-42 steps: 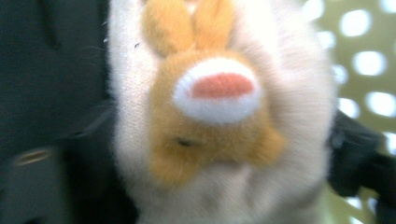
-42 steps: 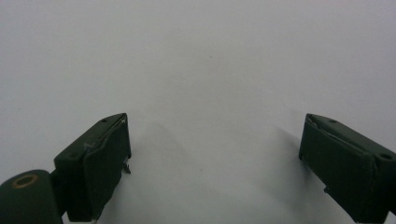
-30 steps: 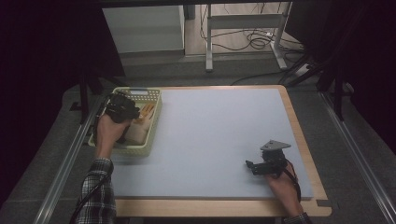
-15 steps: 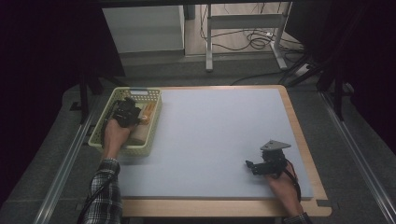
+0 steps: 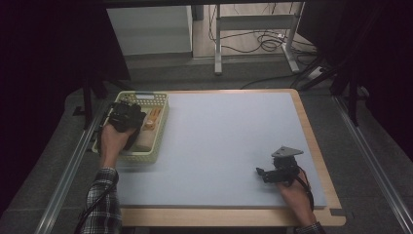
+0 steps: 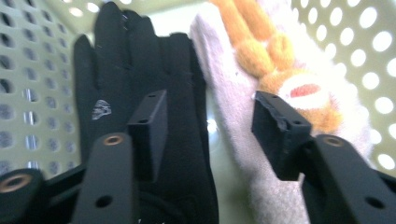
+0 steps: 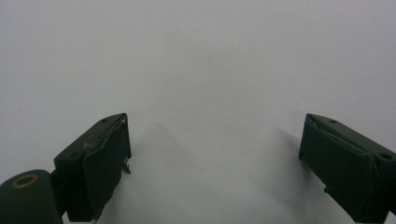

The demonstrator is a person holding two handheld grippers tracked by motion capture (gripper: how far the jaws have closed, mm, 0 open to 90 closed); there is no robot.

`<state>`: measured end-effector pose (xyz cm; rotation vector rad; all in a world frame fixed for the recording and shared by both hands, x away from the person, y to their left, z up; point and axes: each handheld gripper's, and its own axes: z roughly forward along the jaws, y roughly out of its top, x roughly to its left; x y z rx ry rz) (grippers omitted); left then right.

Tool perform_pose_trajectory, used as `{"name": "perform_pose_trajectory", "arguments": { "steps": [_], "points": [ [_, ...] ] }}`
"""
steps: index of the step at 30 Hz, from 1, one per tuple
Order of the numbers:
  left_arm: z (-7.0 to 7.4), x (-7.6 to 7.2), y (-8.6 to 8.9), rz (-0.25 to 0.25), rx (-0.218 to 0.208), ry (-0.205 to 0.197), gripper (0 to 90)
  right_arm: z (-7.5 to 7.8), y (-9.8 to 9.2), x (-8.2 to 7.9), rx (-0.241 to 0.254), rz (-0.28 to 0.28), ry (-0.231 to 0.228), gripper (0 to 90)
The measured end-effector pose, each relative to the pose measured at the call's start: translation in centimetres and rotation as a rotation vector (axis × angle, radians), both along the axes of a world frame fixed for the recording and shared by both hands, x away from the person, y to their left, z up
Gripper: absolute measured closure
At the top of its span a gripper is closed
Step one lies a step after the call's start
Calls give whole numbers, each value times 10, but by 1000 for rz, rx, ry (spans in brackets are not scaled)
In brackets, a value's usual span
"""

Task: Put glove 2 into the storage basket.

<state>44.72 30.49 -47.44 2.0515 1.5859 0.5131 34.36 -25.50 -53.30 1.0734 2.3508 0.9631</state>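
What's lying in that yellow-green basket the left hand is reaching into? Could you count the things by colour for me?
Black fabric glove: 1
Pale pinkish-white fuzzy cloth: 1
Orange plush toy with a white and red patch: 1
Total: 3 things in the perforated yellow-green plastic basket. Anything under them is hidden from view.

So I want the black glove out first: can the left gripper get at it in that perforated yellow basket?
Probably yes: the left gripper hangs open over the black glove, nothing covering it.
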Motion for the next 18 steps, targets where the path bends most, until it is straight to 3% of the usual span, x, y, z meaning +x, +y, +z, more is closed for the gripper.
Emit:
{"name": "perform_pose_trajectory", "arguments": {
  "steps": [6,11,18],
  "points": [
    [5,-6,7,16,-45,-22,277,0,0,0,0,0,0,87],
    [10,-11,11,5,-67,-38,172,0,0,0,0,0,0,87],
    [21,-22,8,-41,-102,-70,92,0,0,0,-1,0,-1,86]
  ]
}}
